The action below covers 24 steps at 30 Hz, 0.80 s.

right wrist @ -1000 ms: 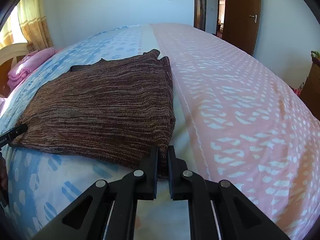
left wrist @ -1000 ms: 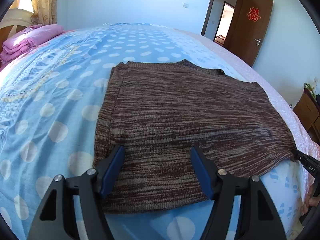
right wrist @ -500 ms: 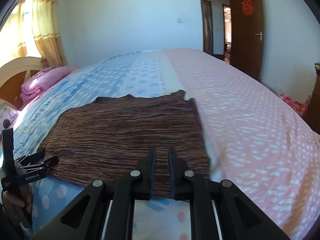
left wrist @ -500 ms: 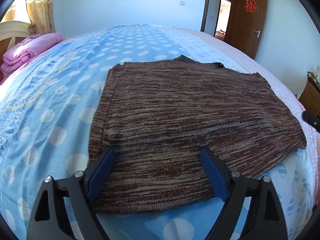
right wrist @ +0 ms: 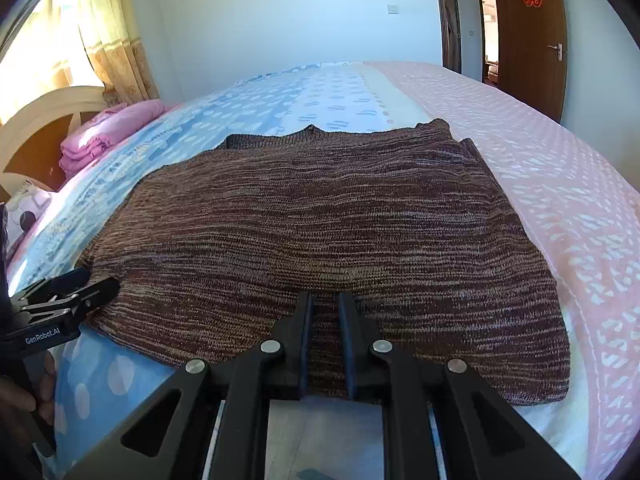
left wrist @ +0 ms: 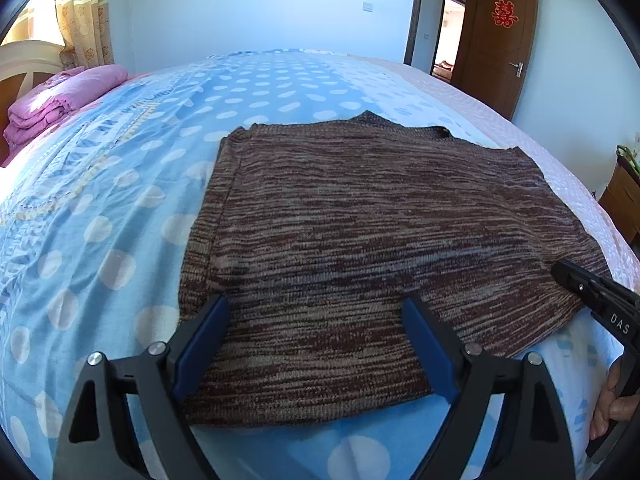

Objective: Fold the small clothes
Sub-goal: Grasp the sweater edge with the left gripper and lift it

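Note:
A brown knitted garment (left wrist: 360, 232) lies flat on the bed, folded into a rough rectangle. It also shows in the right wrist view (right wrist: 340, 232). My left gripper (left wrist: 316, 308) is open and empty, its fingers spread over the garment's near left part. My right gripper (right wrist: 325, 300) is nearly shut with a narrow gap between the pads, above the near edge of the garment; nothing shows between them. The right gripper's tip shows in the left wrist view (left wrist: 592, 292) at the garment's right corner. The left gripper shows in the right wrist view (right wrist: 60, 304) at the left corner.
The bed has a blue dotted sheet (left wrist: 100, 220) on one side and a pink patterned sheet (right wrist: 560, 168) on the other. A folded pink blanket (left wrist: 60, 96) lies by the headboard. A brown door (left wrist: 500, 40) stands open at the back right.
My right gripper has let go of the garment's corner and moved left to its near edge. The garment now lies flat. My left gripper has drawn back a little.

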Available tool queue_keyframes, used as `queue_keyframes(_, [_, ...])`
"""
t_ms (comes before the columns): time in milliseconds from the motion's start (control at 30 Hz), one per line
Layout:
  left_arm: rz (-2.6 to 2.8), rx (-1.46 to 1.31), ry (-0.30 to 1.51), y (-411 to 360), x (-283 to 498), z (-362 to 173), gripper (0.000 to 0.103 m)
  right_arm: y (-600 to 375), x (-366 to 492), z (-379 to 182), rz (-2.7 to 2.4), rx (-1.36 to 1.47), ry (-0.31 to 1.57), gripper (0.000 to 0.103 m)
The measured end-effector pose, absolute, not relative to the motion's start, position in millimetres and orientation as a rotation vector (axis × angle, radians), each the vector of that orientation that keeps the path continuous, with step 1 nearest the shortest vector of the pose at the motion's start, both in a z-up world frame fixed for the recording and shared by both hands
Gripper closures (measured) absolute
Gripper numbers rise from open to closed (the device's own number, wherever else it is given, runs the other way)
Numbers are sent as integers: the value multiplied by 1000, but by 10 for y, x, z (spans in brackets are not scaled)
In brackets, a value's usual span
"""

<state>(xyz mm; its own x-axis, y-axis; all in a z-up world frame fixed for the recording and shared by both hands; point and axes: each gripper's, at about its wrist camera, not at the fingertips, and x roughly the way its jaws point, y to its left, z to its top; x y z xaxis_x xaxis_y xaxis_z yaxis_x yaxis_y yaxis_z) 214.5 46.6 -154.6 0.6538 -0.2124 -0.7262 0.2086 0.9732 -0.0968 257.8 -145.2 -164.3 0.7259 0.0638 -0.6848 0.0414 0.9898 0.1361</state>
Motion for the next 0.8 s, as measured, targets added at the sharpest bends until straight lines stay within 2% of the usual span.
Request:
queue_keyframes(267, [-190, -359, 728, 1081, 1843, -1393, 13, -1466, 2487, -1630, 12, 154, 730, 88])
queue_keyframes(433, [-185, -341, 728, 1198, 2212, -1249, 13, -1501, 2486, -1632, 25, 178, 725, 88])
queue_keyframes(533, [-191, -381, 806, 1184, 2497, -1383, 13, -1507, 2484, -1636, 29, 185, 722, 88])
queue_keyframes(633, [-220, -474, 874, 1160, 2640, -1587, 17, -1519, 2484, -1644, 36, 193, 720, 88])
queue_keyframes(733, [-227, -459, 847, 1086, 2575, -1584, 20, -1532, 2487, -1649, 44, 204, 719, 87])
queue_keyframes(767, [-250, -470, 850, 1083, 2554, -1579, 30, -1535, 2487, -1652, 46, 208, 718, 87])
queue_keyframes(800, [-272, -493, 853, 1090, 2531, -1581, 34, -1538, 2489, -1654, 49, 211, 717, 86])
